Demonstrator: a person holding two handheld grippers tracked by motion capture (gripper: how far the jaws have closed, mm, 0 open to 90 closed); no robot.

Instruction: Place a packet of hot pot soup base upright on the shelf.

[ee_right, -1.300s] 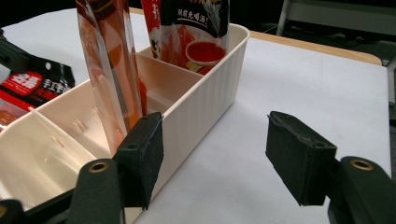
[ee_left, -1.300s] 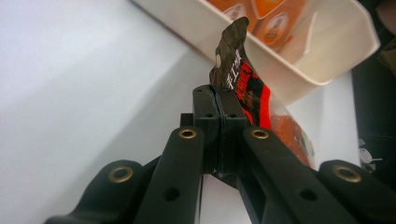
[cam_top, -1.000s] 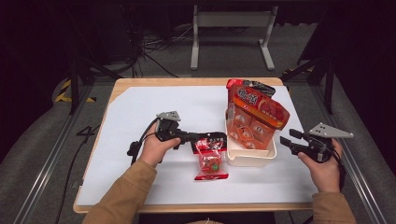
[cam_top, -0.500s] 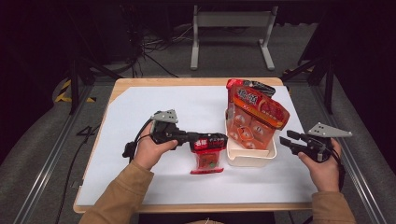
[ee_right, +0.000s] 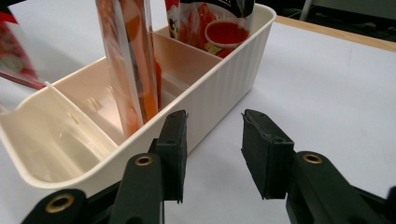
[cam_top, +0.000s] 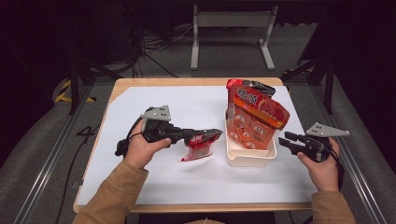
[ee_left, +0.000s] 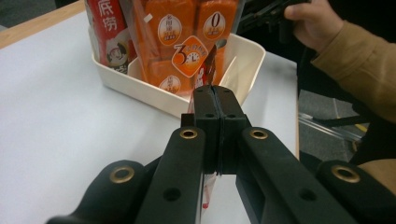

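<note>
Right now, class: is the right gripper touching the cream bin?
Apart. In the right gripper view, the right gripper stands open beside the cream bin, white table showing between its pads and the wall.

The big orange packet [ee_left: 187,42] standing in the cream bin [ee_left: 140,91] has a round badge with a large "3" beside a little clock. Above that, a white circle shows a "0". The red packet [ee_left: 109,32] next to it carries white Chinese characters, "底" and "料".
</note>
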